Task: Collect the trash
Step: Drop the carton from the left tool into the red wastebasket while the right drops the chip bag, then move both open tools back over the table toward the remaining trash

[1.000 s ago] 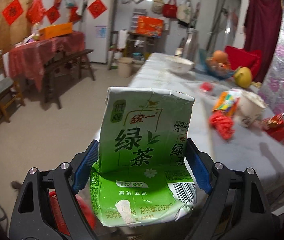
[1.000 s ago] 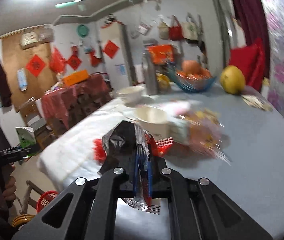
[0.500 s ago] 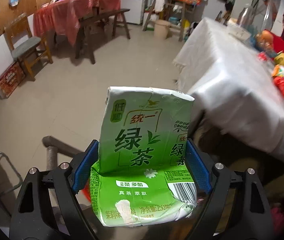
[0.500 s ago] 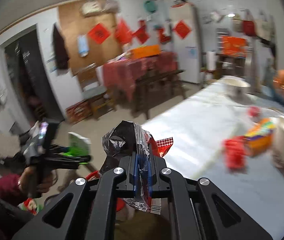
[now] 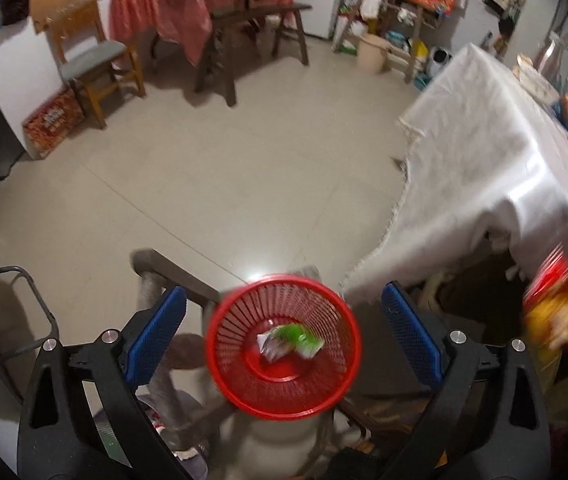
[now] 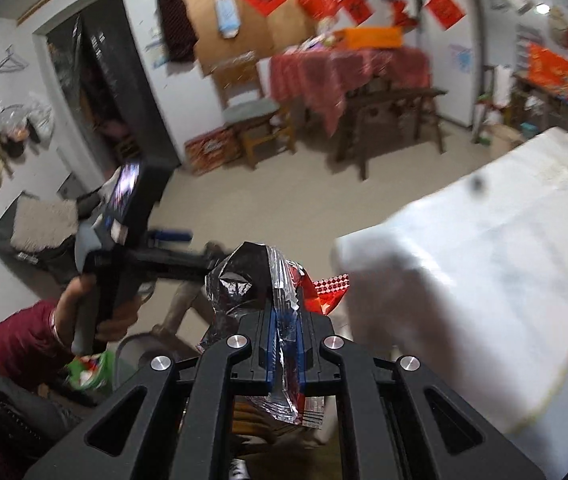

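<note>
Left wrist view: we see the left tool [image 5: 284, 332] with its blue pads [image 5: 156, 336] spread wide and nothing between them; its jaws have just been opening. Below the gap stands a red basket [image 5: 228, 360], and the green carton [image 5: 291, 338], crumpled and blurred, lies inside it near the bottom. To the right we see the tabletop [image 5: 483, 168] under a white cloth, its corner just beside the basket. A blurred red and yellow wrapper [image 5: 563, 316] appears at the right edge.

Right wrist view: we see the right tool [image 6: 285, 344] closed, its pads clamped on a silver and red foil wrapper [image 6: 252, 280] that stands up between them and hangs out below. To the left, a hand [image 6: 96, 312] in a dark red sleeve [image 6: 16, 344] grips the handle of the other tool, which points toward the middle of the view. The cloth-covered tabletop fills the right side, blurred. Behind, we see a chair [image 6: 252, 116] and a second table with a red cloth [image 6: 343, 68] against the far wall
</note>
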Available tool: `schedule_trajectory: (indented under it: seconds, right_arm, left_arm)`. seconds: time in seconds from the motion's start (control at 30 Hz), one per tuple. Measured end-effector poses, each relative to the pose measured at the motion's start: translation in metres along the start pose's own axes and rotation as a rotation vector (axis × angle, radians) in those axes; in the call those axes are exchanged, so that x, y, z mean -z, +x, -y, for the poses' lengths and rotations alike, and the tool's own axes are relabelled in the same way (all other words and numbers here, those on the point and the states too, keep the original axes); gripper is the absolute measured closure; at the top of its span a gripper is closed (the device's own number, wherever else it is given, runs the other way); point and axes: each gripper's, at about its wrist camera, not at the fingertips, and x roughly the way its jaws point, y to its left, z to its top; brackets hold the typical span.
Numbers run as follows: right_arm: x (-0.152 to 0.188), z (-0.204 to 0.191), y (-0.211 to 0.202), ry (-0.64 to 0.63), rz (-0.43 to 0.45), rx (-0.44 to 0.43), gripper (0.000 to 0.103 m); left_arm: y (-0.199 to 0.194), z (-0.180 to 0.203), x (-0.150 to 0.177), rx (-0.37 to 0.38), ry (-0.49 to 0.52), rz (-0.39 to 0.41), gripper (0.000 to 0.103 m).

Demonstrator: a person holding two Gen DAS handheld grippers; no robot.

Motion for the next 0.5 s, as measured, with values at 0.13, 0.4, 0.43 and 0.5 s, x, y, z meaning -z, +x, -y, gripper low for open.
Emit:
schedule_trajectory:
  seconds: [0.13, 0.4, 0.43, 0.5]
  right_arm:
    - [-0.014, -0.029, 0.057, -0.067, -0.091, -0.096, 0.076]
    - [-0.006, -0.037, 0.075, -0.066, -0.119, -0.055, 0.048]
    - [-0.005, -0.033, 0.068, -0.064, -0.105, -0.041, 0.048]
    - [-0.007, -0.017, 0.050, -0.052, -0.069, -0.006, 0.045]
  left_arm:
    - [-0.015, -0.010, -0.021, -0.014, -0.064, 0.058, 0.007]
    - [-0.043, -0.027, -0.035, -0.019, -0.114, 0.132, 0.007]
    - [-0.044, -0.024, -0.035, -0.021, -0.107, 0.136, 0.007]
    - [-0.045, -0.016, -0.035, -0.004, -0.093, 0.131, 0.007]
